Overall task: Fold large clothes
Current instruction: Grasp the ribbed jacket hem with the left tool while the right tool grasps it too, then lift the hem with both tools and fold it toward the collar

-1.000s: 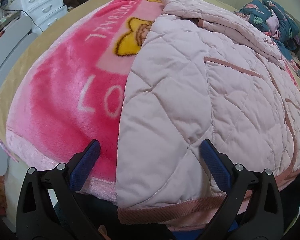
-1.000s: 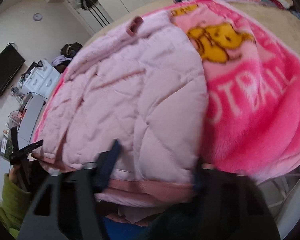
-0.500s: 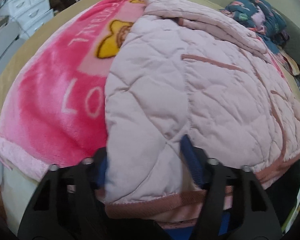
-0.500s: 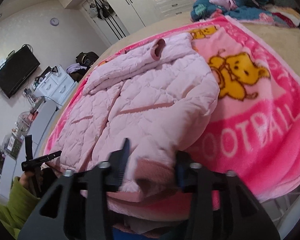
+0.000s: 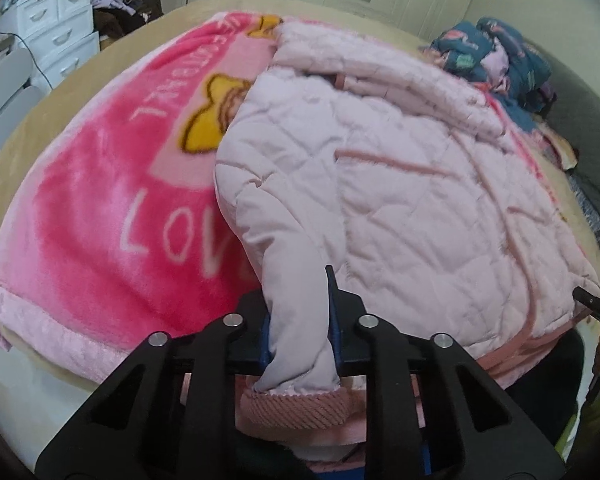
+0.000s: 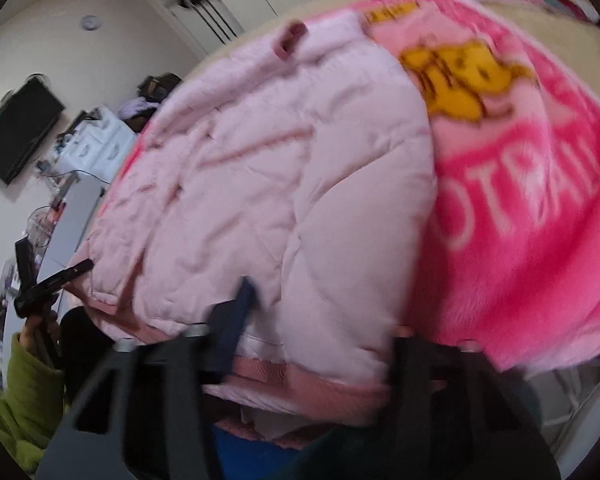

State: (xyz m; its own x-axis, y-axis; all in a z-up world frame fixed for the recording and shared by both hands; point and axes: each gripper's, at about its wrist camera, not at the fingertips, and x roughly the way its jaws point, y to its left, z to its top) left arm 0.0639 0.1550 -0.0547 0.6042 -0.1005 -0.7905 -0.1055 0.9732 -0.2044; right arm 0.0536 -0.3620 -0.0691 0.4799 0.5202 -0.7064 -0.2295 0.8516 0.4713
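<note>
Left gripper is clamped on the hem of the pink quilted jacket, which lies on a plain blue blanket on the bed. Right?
Not quite. The left gripper is shut on the hem of the pink quilted jacket, but the blanket under it is bright pink with white lettering and a yellow cartoon figure, not plain blue. The left wrist view shows this clearly.

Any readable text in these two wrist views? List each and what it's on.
"LOV", cut off by the pink quilted jacket: white letters on the pink blanket, left wrist view.
"OTBALL", upside down near the yellow bear print: same blanket, left wrist view; letters before it are too blurred to read.
"OTBALL", first letters hidden by the jacket, motion-blurred: blanket, right wrist view.
No readable text shows on the jacket, the drawers or the tongs.
</note>
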